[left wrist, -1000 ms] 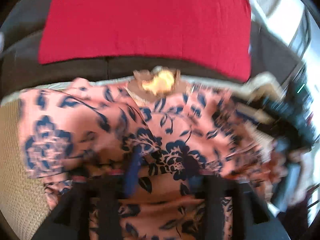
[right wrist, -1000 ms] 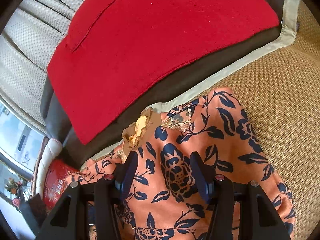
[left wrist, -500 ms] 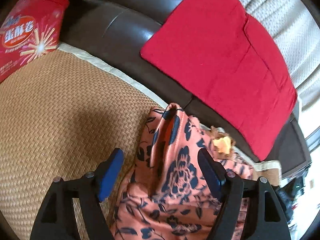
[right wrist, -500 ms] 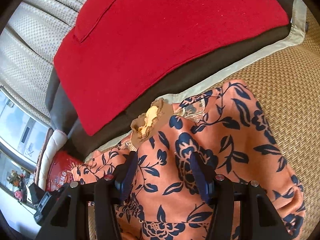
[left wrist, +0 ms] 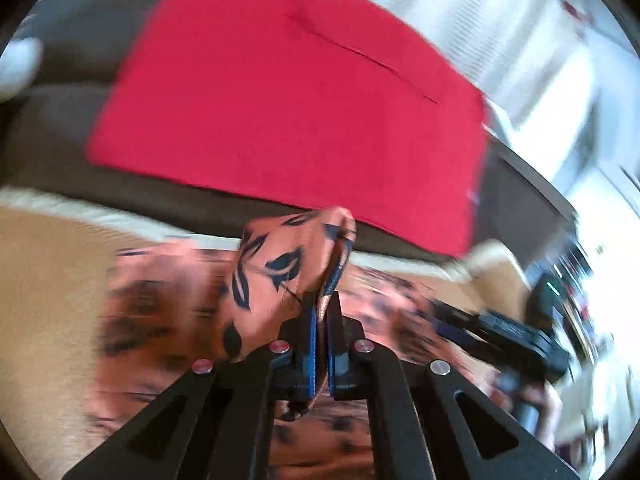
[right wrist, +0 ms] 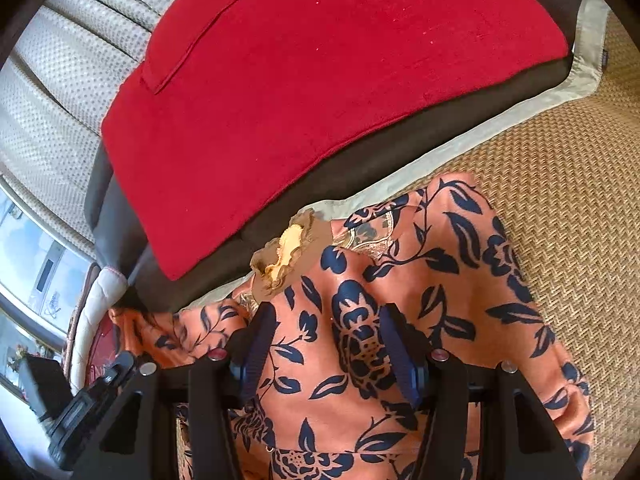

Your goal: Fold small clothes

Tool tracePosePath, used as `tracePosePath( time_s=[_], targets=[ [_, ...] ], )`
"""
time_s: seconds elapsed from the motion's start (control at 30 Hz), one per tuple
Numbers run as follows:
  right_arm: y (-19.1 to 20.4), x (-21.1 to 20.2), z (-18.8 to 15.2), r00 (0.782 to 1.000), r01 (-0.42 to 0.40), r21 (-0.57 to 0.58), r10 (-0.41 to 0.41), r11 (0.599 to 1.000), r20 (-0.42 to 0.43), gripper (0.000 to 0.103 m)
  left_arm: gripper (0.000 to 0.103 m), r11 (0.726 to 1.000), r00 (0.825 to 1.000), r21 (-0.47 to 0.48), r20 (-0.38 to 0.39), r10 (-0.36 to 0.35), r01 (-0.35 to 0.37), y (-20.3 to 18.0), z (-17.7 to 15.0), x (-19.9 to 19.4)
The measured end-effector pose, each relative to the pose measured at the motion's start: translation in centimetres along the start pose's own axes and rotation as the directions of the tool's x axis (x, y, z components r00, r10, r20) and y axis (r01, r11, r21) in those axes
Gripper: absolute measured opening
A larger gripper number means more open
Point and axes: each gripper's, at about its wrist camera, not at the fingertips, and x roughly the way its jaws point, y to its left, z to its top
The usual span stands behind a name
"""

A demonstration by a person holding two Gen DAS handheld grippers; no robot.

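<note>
An orange garment with dark blue flowers lies spread on a woven mat. It has a tan and yellow ruffle at its far edge. My right gripper is open and hovers just over the middle of the cloth, not holding it. My left gripper is shut on a fold of the garment and holds it lifted above the rest of the cloth. The left wrist view is blurred by motion. The right gripper also shows in the left wrist view, at the right.
A dark brown sofa back with a red cushion runs along the far edge of the mat. A pale curtain hangs behind. A red package lies far left in the right wrist view.
My left gripper was open beside the garment's edge half a second ago; now it is shut on a fold and has lifted it. My right gripper has stayed open over the cloth.
</note>
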Motion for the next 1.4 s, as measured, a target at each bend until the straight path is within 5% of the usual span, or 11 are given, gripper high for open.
tracePosePath(
  time_s=[0.07,0.17,0.2,0.27,0.5,0.6,0.77,1.17,1.23,1.3,1.4],
  targets=[
    [-0.1,-0.2,0.1,1.000,-0.009,0.003,0.009,1.000,0.004,0.059,0.015,0.991,0.993,0.088,-0.071,-0.090,0.096,-3.6,-0.7,1.4],
    [-0.3,-0.8,0.3,0.998,-0.055,0.015,0.055,0.998,0.022,0.059,0.078,0.976,0.985,0.173,-0.133,-0.112,0.134,-6.8,-1.6,2.5],
    [-0.4,-1.0,0.3,0.997,-0.072,0.017,0.071,0.997,0.026,0.061,0.080,0.976,0.990,0.185,-0.104,-0.100,0.118,-6.8,-1.7,1.9],
    [-0.4,-1.2,0.5,0.995,-0.103,0.026,0.102,0.994,0.024,0.072,0.080,0.981,0.996,0.177,-0.056,-0.072,0.081,-5.8,-1.1,1.1],
    [-1.0,0.5,0.1,0.970,-0.207,0.093,0.217,0.974,-0.106,0.073,0.080,0.982,0.993,-0.148,0.012,0.118,-0.114,4.8,0.1,-1.3],
    [-0.3,2.0,-0.6,0.923,-0.308,0.131,0.329,0.942,-0.199,0.073,0.080,0.945,0.975,-0.245,-0.008,0.221,-0.216,8.4,-0.4,-1.8],
    [0.6,5.0,-2.5,0.868,-0.323,0.240,0.388,0.916,-0.311,0.073,0.080,0.899,0.925,-0.218,-0.093,0.369,-0.380,10.9,-1.5,-1.1],
    [5.8,7.8,-4.0,0.952,-0.123,-0.041,0.106,0.992,-0.288,0.068,0.080,0.871,0.867,-0.175,-0.301,0.397,-0.459,12.7,-4.6,2.9],
    [6.8,8.0,-4.5,0.956,-0.105,-0.102,0.072,0.989,-0.286,0.049,0.080,0.870,0.869,-0.188,-0.301,0.392,-0.457,12.9,-4.6,2.9],
    [7.5,7.8,-4.5,0.954,-0.114,-0.143,0.069,0.983,-0.291,0.011,0.080,0.866,0.872,-0.207,-0.301,0.385,-0.454,13.1,-4.7,2.8],
    [7.7,6.9,-4.2,0.957,-0.157,-0.129,0.119,0.979,-0.263,0.007,0.080,0.866,0.875,-0.213,-0.294,0.385,-0.453,13.3,-4.3,2.4]
  ],
)
